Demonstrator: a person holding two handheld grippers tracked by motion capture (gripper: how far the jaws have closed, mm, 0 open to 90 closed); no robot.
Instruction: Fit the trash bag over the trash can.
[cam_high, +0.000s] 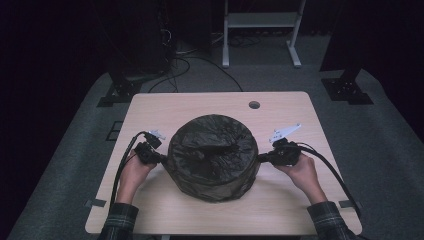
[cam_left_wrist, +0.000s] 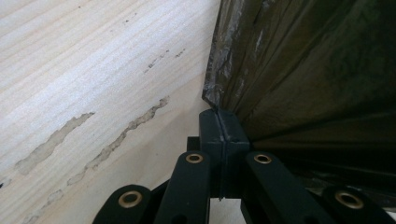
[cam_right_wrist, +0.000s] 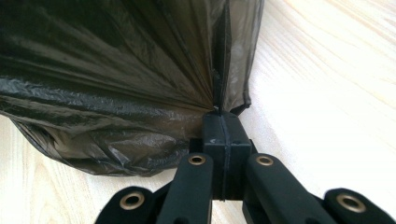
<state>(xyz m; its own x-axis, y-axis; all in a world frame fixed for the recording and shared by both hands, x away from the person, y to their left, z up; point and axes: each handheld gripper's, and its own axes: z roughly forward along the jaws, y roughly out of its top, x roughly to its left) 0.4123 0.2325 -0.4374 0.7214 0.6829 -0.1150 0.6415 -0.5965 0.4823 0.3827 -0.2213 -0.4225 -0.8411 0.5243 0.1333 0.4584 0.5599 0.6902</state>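
We see a large round drum-shaped object wrapped in dark olive-black crinkled plastic film, a bin bag by its look (cam_high: 214, 156), standing on the pale wood-grain worktop (cam_high: 280, 210). It sits about midway between the worktop's left and right edges, somewhat nearer the near edge than the far one. The far edge carries a small round cable hole (cam_high: 254, 105), well apart from the bag.

We note the film is pulled taut over the top, with a darker fold or dent across the middle. The lower skirt of the bag rests on the wood.

Left gripper (cam_high: 161, 158): black, two-jawed, held in the person's left hand (cam_high: 134, 172), at the bag's left flank. In the left gripper view its jaws stand pressed together, and a thin pinch of the film (cam_left_wrist: 215, 95) runs down into the seam between them. We read it as clamped on the bag's edge.

Right gripper (cam_high: 261, 158): the same build, held in the right hand (cam_high: 303, 171), at the bag's right flank. In the right gripper view the jaws are likewise closed flat against each other, with gathered pleats of film (cam_right_wrist: 219, 74) converging into the seam. It grips the bag.

Both grippers sit low, close to the worktop, roughly level with each other on opposite sides. A black cable (cam_high: 330, 172) trails from the right one toward the near right corner. Both forearms wear plaid sleeves (cam_high: 120, 220) at the near edge.
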